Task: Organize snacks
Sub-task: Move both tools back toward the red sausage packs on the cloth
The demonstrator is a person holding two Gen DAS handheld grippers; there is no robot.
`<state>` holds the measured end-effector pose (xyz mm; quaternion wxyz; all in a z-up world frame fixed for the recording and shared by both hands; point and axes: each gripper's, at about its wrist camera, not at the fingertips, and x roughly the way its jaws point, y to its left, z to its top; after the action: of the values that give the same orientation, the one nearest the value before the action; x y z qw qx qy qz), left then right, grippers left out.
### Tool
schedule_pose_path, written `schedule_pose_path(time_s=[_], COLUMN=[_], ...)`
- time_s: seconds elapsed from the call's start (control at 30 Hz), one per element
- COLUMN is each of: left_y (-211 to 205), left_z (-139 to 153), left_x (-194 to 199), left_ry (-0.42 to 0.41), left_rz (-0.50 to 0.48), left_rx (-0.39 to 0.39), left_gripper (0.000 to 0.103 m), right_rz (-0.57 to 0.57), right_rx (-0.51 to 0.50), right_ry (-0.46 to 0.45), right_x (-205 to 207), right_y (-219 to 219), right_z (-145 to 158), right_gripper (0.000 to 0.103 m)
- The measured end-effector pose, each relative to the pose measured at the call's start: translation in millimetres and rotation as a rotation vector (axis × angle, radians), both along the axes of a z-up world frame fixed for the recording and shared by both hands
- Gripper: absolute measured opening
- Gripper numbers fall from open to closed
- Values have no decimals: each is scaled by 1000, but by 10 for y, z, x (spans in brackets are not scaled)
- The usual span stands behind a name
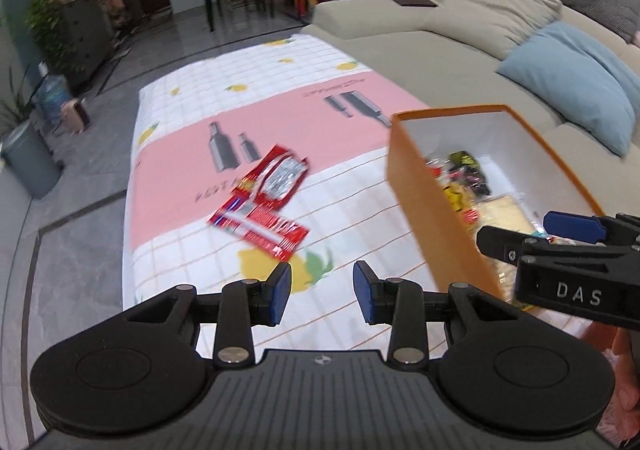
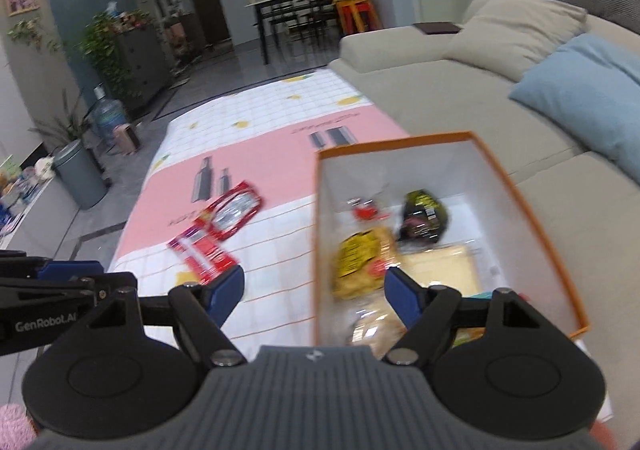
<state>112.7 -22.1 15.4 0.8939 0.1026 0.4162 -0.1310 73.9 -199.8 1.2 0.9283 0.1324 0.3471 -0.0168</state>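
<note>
Clearly both grippers are empty: the left gripper (image 1: 322,292) hangs with its pads parted over the cloth (image 1: 240,98) at the lower middle of its frame, nothing between them, and the right gripper (image 2: 314,292) has its jaws spread wider, straddling the near left wall of the box (image 2: 520,186), also gripping nothing. Two red packets (image 1: 262,198) lie overlapped on the cloth at centre frame, left of the box and apart from it; several snacks already sit inside the box, among them a yellow bag (image 2: 356,262) and a dark bag (image 2: 422,216). The likely next job is fetching the red packets, and that is where trouble could start. They are flat and glossy and lie flush on a soft cloth, so a pinch from above may slide off the foil or catch a fold of cloth with it, dragging the cloth and shifting the box. Because the packets overlap, closing on one edge could lift one and flick the other away. The right gripper sits close to the box wall at lower centre of its view; a careless swing could knock or tip the light box. The two grippers also crowd each other at the frame edges and could collide.
</note>
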Motion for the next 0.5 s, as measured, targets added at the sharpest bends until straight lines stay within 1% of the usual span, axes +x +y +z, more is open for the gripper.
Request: schedule_pose_path(time_s=[0.17, 0.33, 0.5], left_y=[269, 532, 689], left_z=[-160, -292, -469], left_x=[79, 257, 509], left_ry=[27, 65, 85], left_rz=[39, 79, 96], left_rx=[-3, -44, 7], left_gripper=[43, 43, 43], right_rz=[74, 126, 228], right_rx=[-29, -46, -70], right_ry=[22, 27, 24], right_x=[114, 286, 573], right_y=[291, 474, 696], right_z=[-104, -192, -304], right_gripper=[75, 75, 75])
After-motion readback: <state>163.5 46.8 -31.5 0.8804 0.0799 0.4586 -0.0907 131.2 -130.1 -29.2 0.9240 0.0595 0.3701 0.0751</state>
